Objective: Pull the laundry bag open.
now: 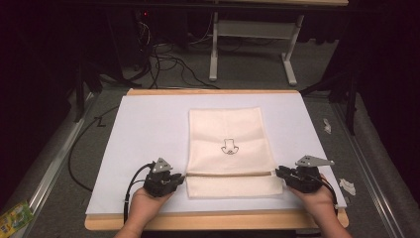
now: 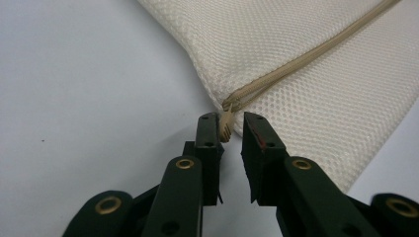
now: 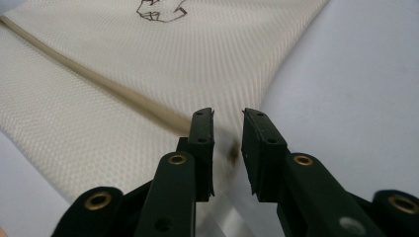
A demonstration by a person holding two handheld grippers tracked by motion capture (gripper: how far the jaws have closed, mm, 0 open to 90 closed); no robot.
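Your left gripper [image 2: 230, 123] is sitting right at the left end of the zip, jaws parted a little, with the small beige zip pull [image 2: 227, 124] poking up in the gap. The pull looks like it's touching the left jaw's inner face, but the other jaw is clear of it, so nothing's clamped. From the high view your left gripper [image 1: 182, 178] is just off the bag's left edge, with your left hand [image 1: 147, 202] behind it near the front of the table.

Your right gripper [image 3: 228, 129] is also parted, with the bag's right edge and what looks like the blurry end of the zip between the jaws. Can't tell if they touch the fabric, it's too soft there. In the high view it [image 1: 278, 172] sits at the right end of the zip line, your right hand [image 1: 317, 198] behind it.

The bag [image 1: 231, 134] is a cream mesh pouch lying flat in the middle of the white sheet [image 1: 148, 129], long side running away from you. The zip [image 1: 229, 174] runs across it close to your end, gripper to gripper. There's a small black line drawing [image 1: 229, 146] printed about mid-bag.

The sheet covers most of a wooden board [image 1: 213, 220], whose edge shows front and back. Beyond that it's grey floor with loose cables [image 1: 168, 62] and a white table frame [image 1: 252, 29] at the back.
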